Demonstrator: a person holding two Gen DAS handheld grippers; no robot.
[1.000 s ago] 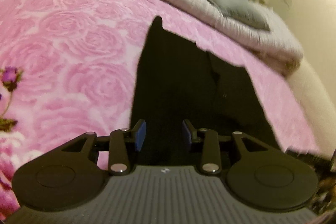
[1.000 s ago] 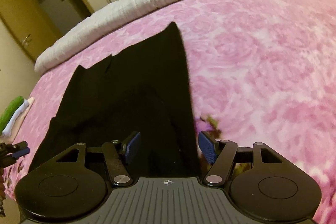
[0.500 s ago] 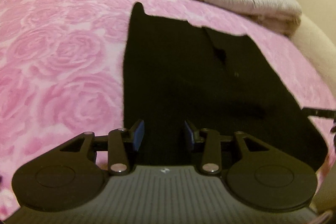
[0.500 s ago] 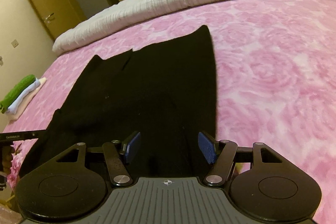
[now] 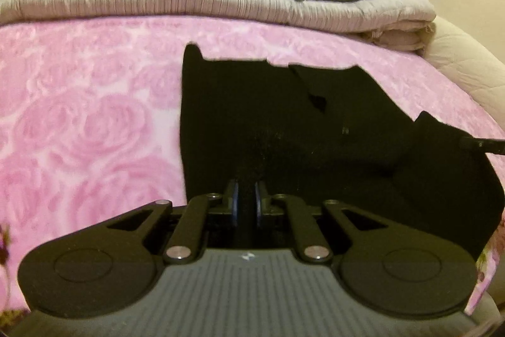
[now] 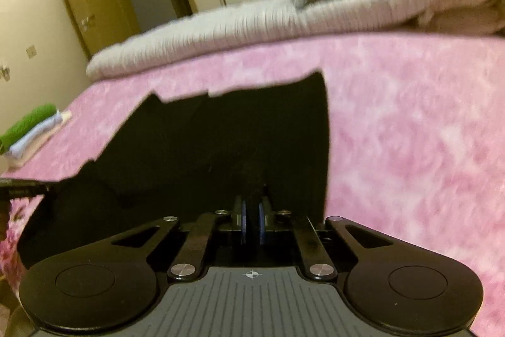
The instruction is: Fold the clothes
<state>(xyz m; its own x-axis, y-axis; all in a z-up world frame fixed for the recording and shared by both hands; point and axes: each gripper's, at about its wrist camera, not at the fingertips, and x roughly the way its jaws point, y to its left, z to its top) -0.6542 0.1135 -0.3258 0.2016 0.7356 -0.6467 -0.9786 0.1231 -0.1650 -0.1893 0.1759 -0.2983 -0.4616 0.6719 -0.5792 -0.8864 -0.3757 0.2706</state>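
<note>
Black cloth, a garment (image 5: 268, 116), lies spread on the pink rose-patterned bedcover (image 5: 88, 122) toward the bed's near edge, its far hem pointing at the folded grey quilt (image 5: 189, 2) along the far edge. Left gripper (image 5: 245, 199) is closing on the garment's near edge, cloth between its blue pads, while the right gripper (image 6: 251, 212) is clamped on that edge at the other near corner.

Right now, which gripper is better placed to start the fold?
Neither alone: both. The left gripper is closing on the black garment's near edge by its left side; the right gripper is shut on that edge by its right side. Lift together toward the far hem.
</note>
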